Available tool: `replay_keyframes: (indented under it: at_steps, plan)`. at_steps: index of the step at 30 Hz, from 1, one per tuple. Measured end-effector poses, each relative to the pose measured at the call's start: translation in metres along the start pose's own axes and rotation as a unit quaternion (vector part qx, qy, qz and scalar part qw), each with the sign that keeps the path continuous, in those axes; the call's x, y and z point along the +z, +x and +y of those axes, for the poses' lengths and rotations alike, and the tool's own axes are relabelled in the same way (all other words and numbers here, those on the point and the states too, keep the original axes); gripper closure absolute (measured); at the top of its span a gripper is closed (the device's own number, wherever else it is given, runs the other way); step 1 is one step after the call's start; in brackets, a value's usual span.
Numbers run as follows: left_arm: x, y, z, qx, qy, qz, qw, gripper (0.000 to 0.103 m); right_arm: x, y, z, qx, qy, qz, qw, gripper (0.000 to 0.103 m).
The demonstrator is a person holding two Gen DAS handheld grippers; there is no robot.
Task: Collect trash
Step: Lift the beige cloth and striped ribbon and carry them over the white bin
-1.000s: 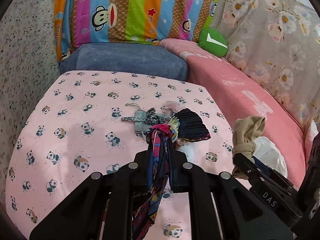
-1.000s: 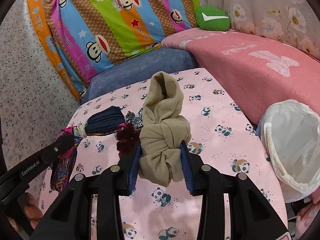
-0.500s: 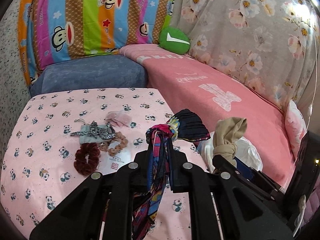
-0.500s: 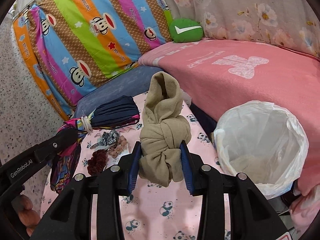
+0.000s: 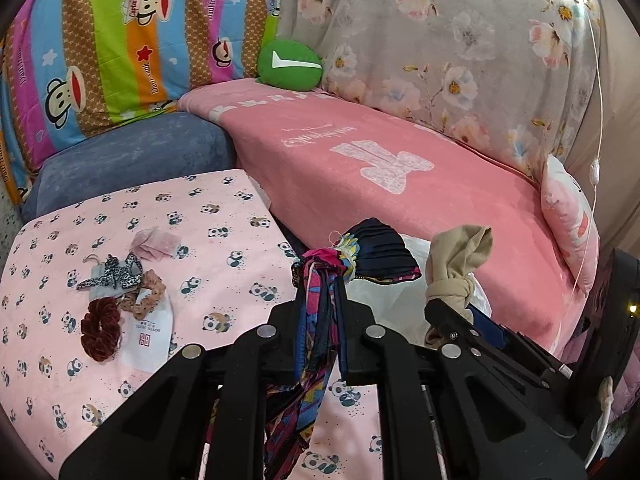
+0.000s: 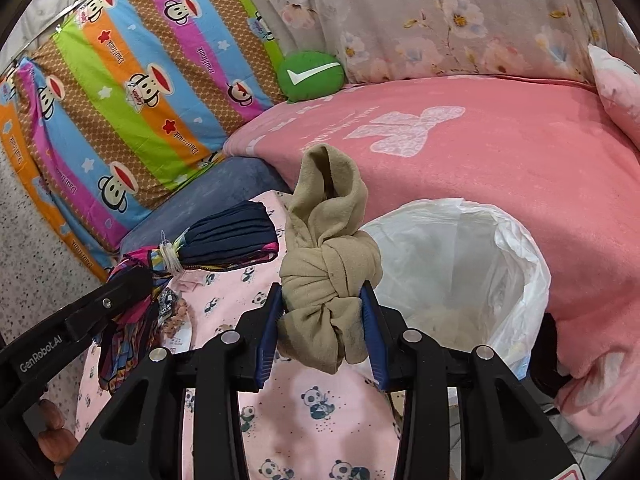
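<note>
1. The left hand-held gripper (image 5: 320, 308) is closed tight on a colorful striped cloth (image 5: 320, 300). One end of the cloth is dark blue and fans out past the fingers; the rest hangs down below them.
2. The right hand-held gripper (image 6: 322, 320) squeezes a tan knotted cloth (image 6: 330, 276) between its blue pads (image 6: 370, 320). The knot sits right in the grip and a floppy end sticks up above it.
3. Both cloths are up in the air, close side by side — the tan one is on the right.
4. A white trash bag (image 6: 516, 248) stands open just beside the tan cloth, to its right, next to the bed with the pink blanket (image 6: 500, 168). The tan cloth is near the bag's rim, not inside it.
5. More things lie on the pink panda sheet (image 5: 224, 220) over the bench: a dark red scrunchie (image 5: 100, 328), a tan scrunchie (image 5: 148, 294), a leopard-print bow (image 5: 116, 276), a white tag (image 5: 148, 338) and a small pink wrapper (image 5: 154, 244).
6. A green round pillow (image 5: 290, 65) sits at the back, by the monkey-print bedding (image 5: 132, 36).
</note>
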State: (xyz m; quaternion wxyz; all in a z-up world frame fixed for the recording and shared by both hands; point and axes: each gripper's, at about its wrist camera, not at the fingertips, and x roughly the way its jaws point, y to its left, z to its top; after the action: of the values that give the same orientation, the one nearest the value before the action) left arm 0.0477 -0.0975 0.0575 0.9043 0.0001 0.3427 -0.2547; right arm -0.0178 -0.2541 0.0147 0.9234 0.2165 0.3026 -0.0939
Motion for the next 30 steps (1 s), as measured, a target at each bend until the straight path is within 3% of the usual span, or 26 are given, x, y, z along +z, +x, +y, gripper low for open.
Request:
replay_keyframes:
  at_steps: [24, 26, 29, 30]
  plan:
    - [-0.004, 0.066, -0.068, -0.04, 0.044, 0.053, 0.9968, 0.09, 0.006, 0.015, -0.077, -0.038, 0.054, 0.004, 0.998, 0.066]
    - [-0.003, 0.071, -0.069, -0.04, 0.043, 0.054, 0.9968, 0.085, 0.007, 0.018, -0.079, -0.04, 0.055, 0.004, 0.998, 0.063]
    - [-0.003, 0.072, -0.071, -0.027, 0.042, 0.038, 0.998, 0.058, 0.008, 0.02, -0.082, -0.047, 0.057, 0.0, 0.997, 0.054]
    - [-0.003, 0.072, -0.071, -0.023, 0.042, 0.035, 0.9982, 0.054, 0.008, 0.021, -0.082, -0.048, 0.058, 0.0, 0.997, 0.053]
